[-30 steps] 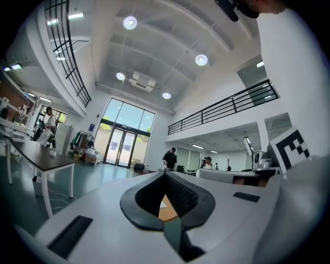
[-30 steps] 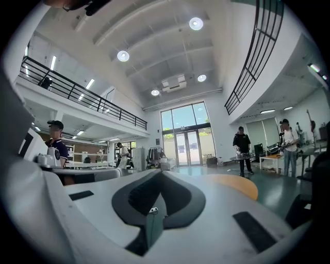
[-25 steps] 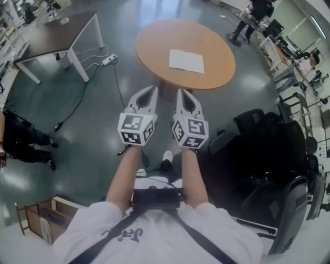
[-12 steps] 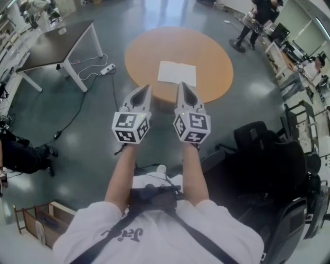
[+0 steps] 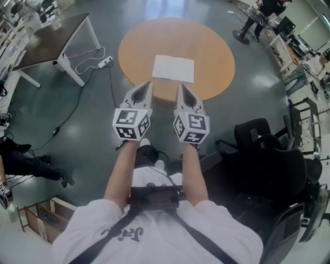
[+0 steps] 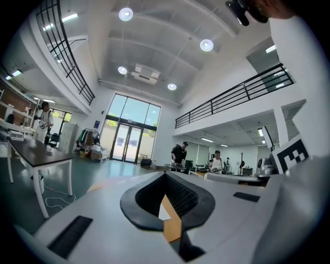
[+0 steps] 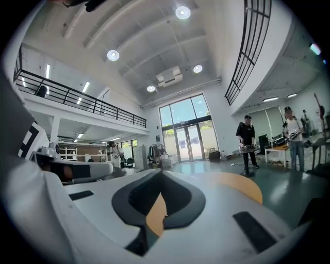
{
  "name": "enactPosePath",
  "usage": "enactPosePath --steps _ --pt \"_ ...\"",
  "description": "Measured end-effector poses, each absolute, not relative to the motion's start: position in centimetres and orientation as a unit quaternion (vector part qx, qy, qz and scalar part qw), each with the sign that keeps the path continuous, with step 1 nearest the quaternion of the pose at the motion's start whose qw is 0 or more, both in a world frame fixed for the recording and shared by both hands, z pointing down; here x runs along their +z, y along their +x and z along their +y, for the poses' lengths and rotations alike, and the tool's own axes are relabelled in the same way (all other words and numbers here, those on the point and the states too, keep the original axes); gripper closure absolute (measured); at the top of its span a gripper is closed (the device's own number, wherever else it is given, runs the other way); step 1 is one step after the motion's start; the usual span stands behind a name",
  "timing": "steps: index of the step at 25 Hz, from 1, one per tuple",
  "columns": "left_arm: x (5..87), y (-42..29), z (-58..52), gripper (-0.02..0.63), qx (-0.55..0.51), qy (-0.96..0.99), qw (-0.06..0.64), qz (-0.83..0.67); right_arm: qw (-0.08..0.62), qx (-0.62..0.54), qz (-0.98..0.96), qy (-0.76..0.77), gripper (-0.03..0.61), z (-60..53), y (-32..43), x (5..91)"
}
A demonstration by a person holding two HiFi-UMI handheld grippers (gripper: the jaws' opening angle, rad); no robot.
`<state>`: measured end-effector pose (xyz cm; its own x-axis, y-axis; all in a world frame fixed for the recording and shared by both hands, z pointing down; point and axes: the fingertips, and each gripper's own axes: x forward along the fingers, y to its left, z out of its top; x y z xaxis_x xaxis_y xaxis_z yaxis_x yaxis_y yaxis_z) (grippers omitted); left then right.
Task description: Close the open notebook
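An open white notebook (image 5: 173, 68) lies flat on the round wooden table (image 5: 206, 41), near its front edge. My left gripper (image 5: 148, 85) and right gripper (image 5: 181, 86) are held side by side, level, pointing at the table. Their tips reach the table's near rim in the head view, just short of the notebook. Both are shut with nothing between the jaws. In the left gripper view the left gripper (image 6: 166, 174) shows closed jaws with the wooden table top (image 6: 170, 224) seen through the opening. The right gripper (image 7: 160, 172) looks the same in the right gripper view.
A dark rectangular table (image 5: 46, 44) with white legs stands at the far left, with a power strip and cables (image 5: 100, 62) on the floor. Black office chairs (image 5: 268, 154) crowd the right. People stand at the far right (image 5: 265, 13) and at the left edge (image 5: 20, 160).
Both grippers and I have come closer to the round table; the notebook now sits just beyond the tips. The jaws stayed shut.
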<state>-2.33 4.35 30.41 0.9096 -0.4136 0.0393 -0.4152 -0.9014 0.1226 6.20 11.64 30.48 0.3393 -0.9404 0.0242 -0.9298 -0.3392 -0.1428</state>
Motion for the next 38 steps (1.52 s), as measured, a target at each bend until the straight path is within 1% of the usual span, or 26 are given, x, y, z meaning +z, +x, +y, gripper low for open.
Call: enactPosePath --steps 3,7,14,19,33,38 --pt "31.7 -0.1 3.8 0.601 0.017 0.977 0.067 -0.203 0.043 -0.06 0.564 -0.822 0.557 11.0 8.4 31.7" --pt "32.4 2.8 1.2 0.601 0.022 0.976 0.079 -0.201 0.036 -0.056 0.556 -0.828 0.557 9.0 11.7 31.3" --pt "32.9 6.2 -6.1 0.601 0.021 0.972 0.095 -0.214 0.007 -0.046 0.569 -0.821 0.555 3.3 14.6 31.0" --pt "34.2 8.3 -10.2 0.601 0.043 0.974 0.1 -0.2 0.009 -0.042 0.56 -0.828 0.555 0.4 16.7 30.7" --pt "44.3 10.9 -15.3 0.598 0.13 0.951 0.16 -0.23 -0.035 -0.1 0.568 -0.816 0.555 -4.8 22.3 37.4" --pt "49.7 11.3 -15.2 0.597 0.176 0.925 0.209 -0.263 -0.052 -0.125 0.596 -0.792 0.555 -7.2 22.9 39.9"
